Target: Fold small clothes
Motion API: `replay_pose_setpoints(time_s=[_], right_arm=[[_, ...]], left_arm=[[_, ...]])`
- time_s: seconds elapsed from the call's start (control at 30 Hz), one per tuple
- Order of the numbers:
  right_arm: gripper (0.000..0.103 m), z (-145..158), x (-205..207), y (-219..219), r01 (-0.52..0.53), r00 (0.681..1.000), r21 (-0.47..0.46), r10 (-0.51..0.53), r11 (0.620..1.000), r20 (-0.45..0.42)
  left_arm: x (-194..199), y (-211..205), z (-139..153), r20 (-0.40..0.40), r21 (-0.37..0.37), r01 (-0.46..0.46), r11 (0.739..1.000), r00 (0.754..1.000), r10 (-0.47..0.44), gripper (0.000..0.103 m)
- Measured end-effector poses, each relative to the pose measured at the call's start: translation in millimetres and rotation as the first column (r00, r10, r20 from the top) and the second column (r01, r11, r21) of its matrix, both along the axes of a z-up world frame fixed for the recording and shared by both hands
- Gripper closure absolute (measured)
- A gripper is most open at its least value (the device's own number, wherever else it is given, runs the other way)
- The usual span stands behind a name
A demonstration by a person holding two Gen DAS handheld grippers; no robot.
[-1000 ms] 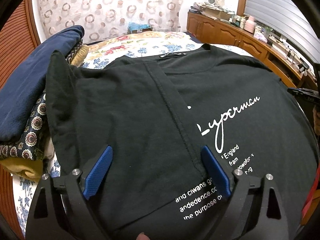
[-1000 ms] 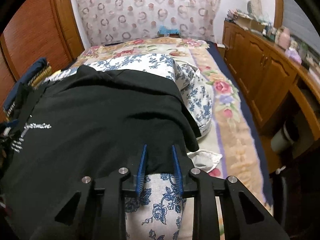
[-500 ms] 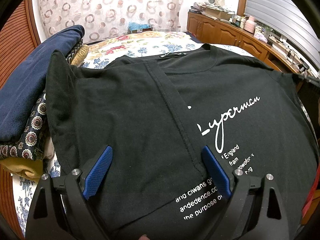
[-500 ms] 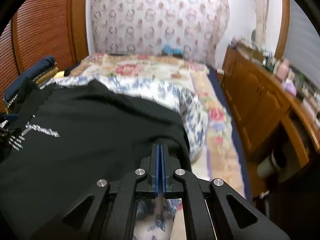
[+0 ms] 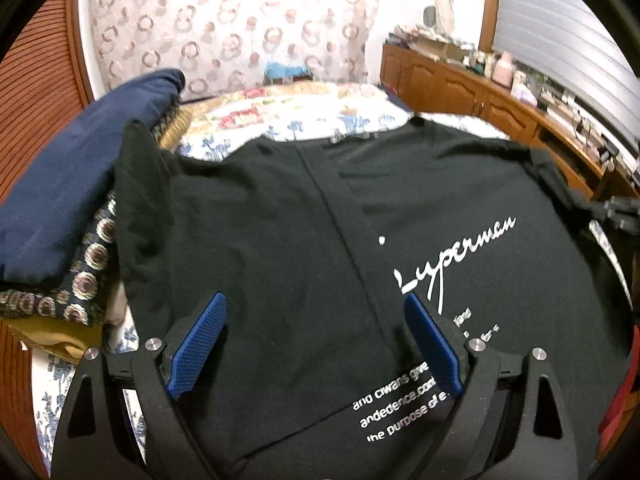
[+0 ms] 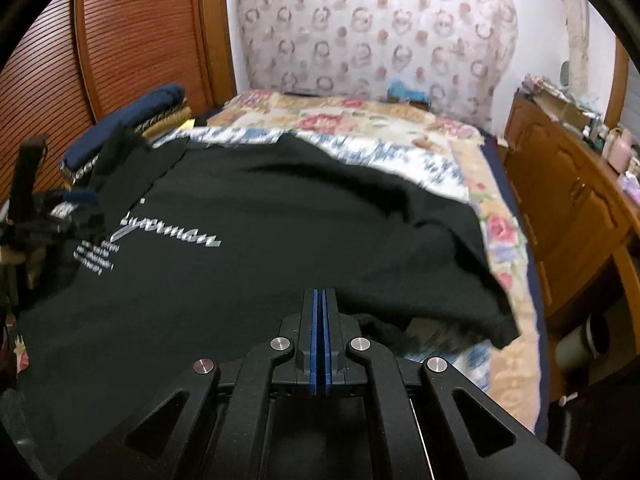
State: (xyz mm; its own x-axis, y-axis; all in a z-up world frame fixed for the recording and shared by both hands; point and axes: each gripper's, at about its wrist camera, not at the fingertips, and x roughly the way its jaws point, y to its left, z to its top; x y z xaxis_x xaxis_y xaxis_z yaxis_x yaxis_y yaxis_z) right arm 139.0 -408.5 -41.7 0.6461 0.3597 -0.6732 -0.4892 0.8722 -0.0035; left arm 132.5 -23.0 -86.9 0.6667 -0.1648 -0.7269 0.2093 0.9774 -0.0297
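A black T-shirt [image 5: 460, 184] with white lettering lies spread on the bed, its left side folded over the middle along a seam. My left gripper [image 5: 312, 300] hovers open over that folded part, blue pads wide apart, nothing pinched between them. My right gripper [image 6: 320, 292] is shut on the T-shirt's [image 6: 260, 240] right edge, which is lifted off the bedspread and bunched behind the fingers. In the left wrist view the right gripper [image 5: 624, 212] shows at the far right, beside the raised sleeve. The left gripper [image 6: 48, 216] appears at the left edge of the right wrist view.
A stack of folded clothes [image 5: 60, 200], navy on top, sits against the T-shirt's left side. The floral bedspread [image 6: 360, 116] runs on towards the curtain. A wooden cabinet [image 6: 568, 208] with clutter lines the right side of the bed; a slatted wardrobe [image 6: 120, 40] stands at the left.
My right gripper closed on the T-shirt's right edge and carried it up and leftward, so the right side now rises off the bed. The left gripper stayed open in place.
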Motion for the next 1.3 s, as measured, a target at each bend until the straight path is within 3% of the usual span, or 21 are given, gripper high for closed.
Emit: replay_pose_setpoints(time_s=[0.17, 0.4, 0.43, 0.5, 0.57, 0.63, 0.83, 1.07, 1.3], right_arm=[[0.101, -10.0, 3.6, 2.7, -0.002, 1.0, -0.007, 0.002, 1.0, -0.023], [0.098, 13.4, 0.4, 2.3, 0.021, 1.0, 0.014, -0.022, 1.0, 0.016], [0.095, 17.9, -2.2, 1.1, 0.021, 0.999, 0.018, -0.022, 1.0, 0.028], [0.074, 26.7, -8.1, -0.9, 0.033, 0.998, 0.017, -0.034, 0.999, 0.056], [0.063, 34.4, -13.2, -5.5, 0.044, 0.995, 0.029, -0.047, 0.999, 0.086], [0.059, 39.8, -15.0, -12.2, 0.057, 0.993, 0.042, -0.061, 0.998, 0.104], [0.058, 38.8, -1.8, -33.5, 0.157, 0.978, 0.027, -0.159, 0.987, 0.135], [0.058, 4.1, 47.9, -48.0, 0.248, 0.969, -0.019, -0.248, 0.969, 0.021], [0.058, -17.4, 85.1, -44.7, 0.256, 0.965, -0.04, -0.257, 0.966, -0.052]], left_arm=[[-5.1, -3.9, 16.6, 0.051, 0.008, -0.001, 1.0, 0.999, 0.001, 0.011], [-11.4, -5.1, 36.3, 0.118, 0.013, -0.021, 1.0, 0.993, 0.019, 0.011], [-12.8, -4.6, 38.9, 0.126, 0.006, -0.022, 1.0, 0.992, 0.021, 0.011], [-16.2, -5.1, 45.5, 0.145, -0.005, -0.026, 1.0, 0.989, 0.027, 0.011], [-20.1, -6.1, 50.6, 0.164, -0.008, -0.03, 1.0, 0.986, 0.031, 0.011], [-23.8, -7.4, 55.2, 0.18, -0.014, -0.029, 0.999, 0.983, 0.032, 0.011], [-29.0, -9.3, 59.1, 0.192, -0.042, -0.015, 0.999, 0.981, 0.022, 0.011], [-30.0, -15.8, 51.3, 0.172, -0.034, 0.0, 0.999, 0.985, 0.005, 0.011], [-29.5, -16.3, 43.3, 0.147, -0.031, 0.005, 1.0, 0.989, -0.001, 0.011]])
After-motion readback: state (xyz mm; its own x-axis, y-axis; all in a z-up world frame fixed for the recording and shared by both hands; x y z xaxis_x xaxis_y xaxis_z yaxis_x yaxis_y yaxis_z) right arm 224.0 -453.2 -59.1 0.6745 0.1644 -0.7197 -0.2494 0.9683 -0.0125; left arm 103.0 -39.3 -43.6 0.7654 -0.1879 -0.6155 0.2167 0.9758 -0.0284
